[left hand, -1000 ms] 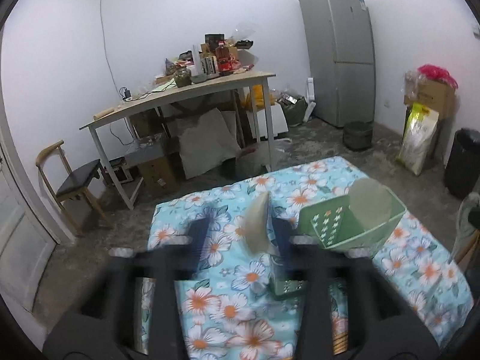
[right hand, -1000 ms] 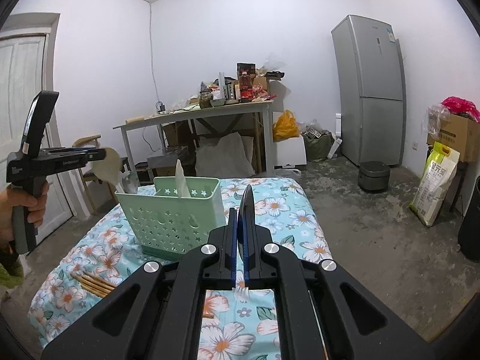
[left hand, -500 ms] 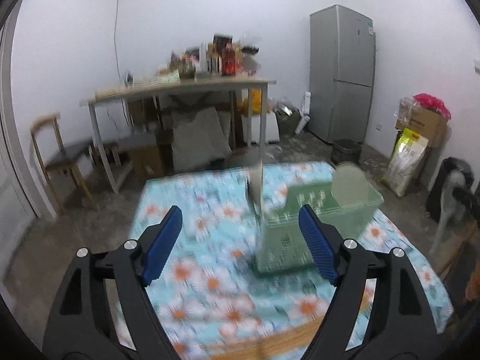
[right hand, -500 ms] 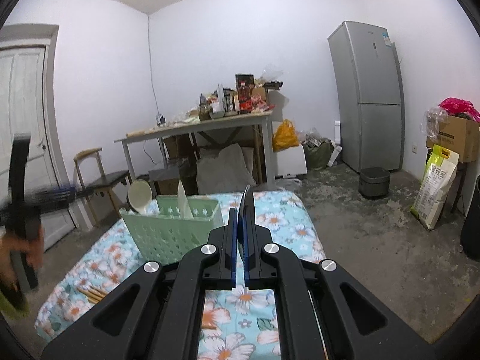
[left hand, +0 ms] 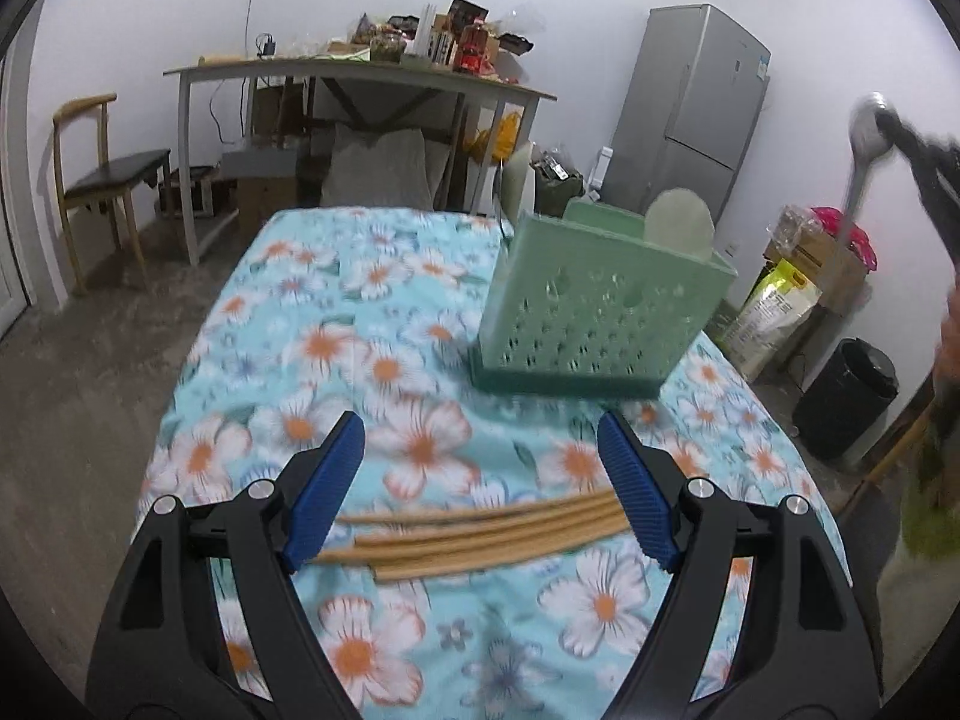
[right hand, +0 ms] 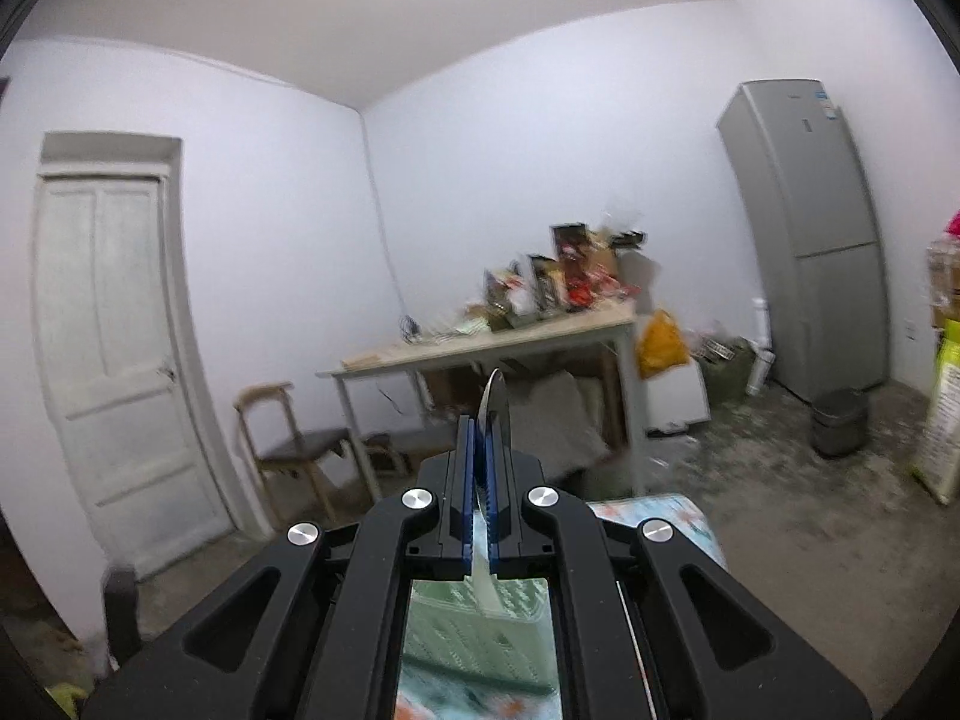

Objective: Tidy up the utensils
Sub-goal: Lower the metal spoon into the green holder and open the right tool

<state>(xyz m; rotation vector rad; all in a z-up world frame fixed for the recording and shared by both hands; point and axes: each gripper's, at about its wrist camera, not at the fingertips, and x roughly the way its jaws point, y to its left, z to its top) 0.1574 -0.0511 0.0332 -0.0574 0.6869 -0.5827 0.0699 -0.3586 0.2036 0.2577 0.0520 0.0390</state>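
My left gripper is open and empty, low over several wooden chopsticks that lie across the floral tablecloth. A green perforated utensil basket stands beyond them and holds two pale spoons. My right gripper is shut on a metal spoon, raised high; the spoon's bowl points up. In the left wrist view this spoon shows at the upper right, above the basket. The basket shows below my right gripper.
A cluttered wooden table, a chair and a grey fridge stand behind the bed-like surface. A black bin and bags stand at the right. A white door is at the left.
My left gripper let go of the pale spoon into the basket, opened, and came back down over the chopsticks. My right gripper rose and tilted up with the metal spoon.
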